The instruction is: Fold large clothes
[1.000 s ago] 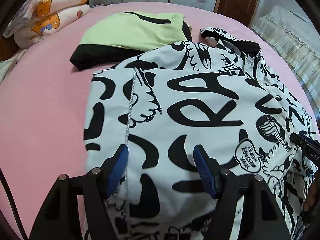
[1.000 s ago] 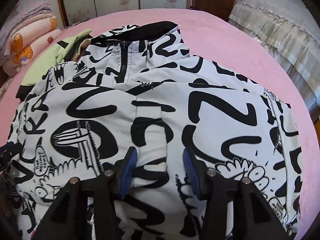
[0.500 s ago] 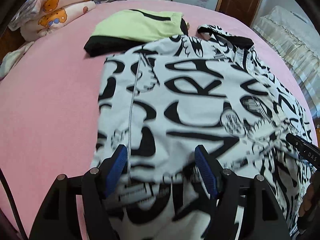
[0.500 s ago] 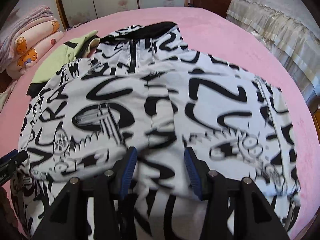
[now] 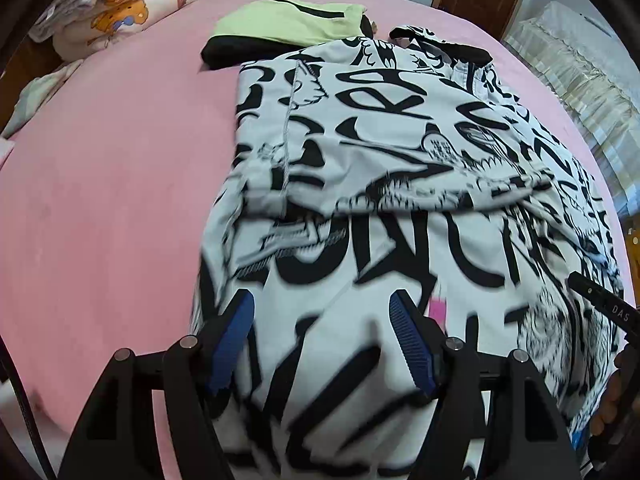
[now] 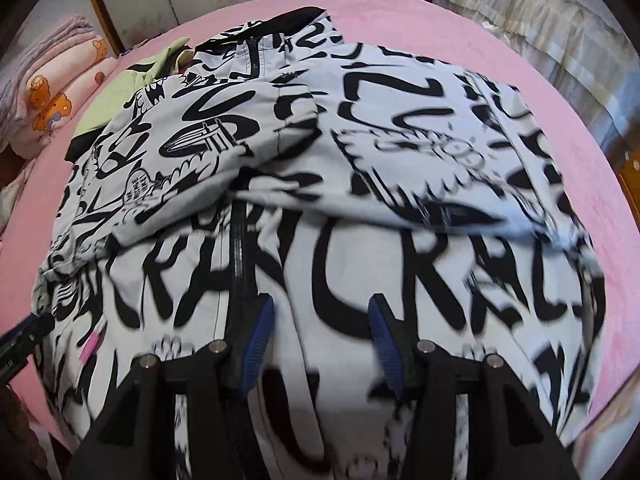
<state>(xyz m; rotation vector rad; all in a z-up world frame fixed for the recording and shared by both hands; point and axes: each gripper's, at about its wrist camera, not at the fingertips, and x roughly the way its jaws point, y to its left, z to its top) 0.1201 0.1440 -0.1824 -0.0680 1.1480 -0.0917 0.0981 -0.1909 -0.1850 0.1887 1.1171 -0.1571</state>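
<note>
Wide pink bed sheet (image 5: 100, 200) fills the view, and spread across it is the big white jacket with black graffiti lettering (image 5: 380, 128), its black collar up at twelve o'clock. Behind it, at eleven o'clock, sits a folded pale-green and black garment (image 5: 288, 24), and a stack of cartoon-bear quilts (image 5: 120, 12) is off at ten o'clock. Both sleeves look already laid in over the chest, their cuffs crossing the middle. Now the bottom fold, by my reading: the left gripper (image 5: 320, 340) and the right gripper (image 6: 320, 340) each have hem cloth bunched between their blue pads, jaws part-spread, and it looks like pinching, though blur keeps me from swearing the pads press. Next move calls for carrying the hem toward twelve o'clock, both hands level, and laying it on the collar without dragging the sleeves askew.
</note>
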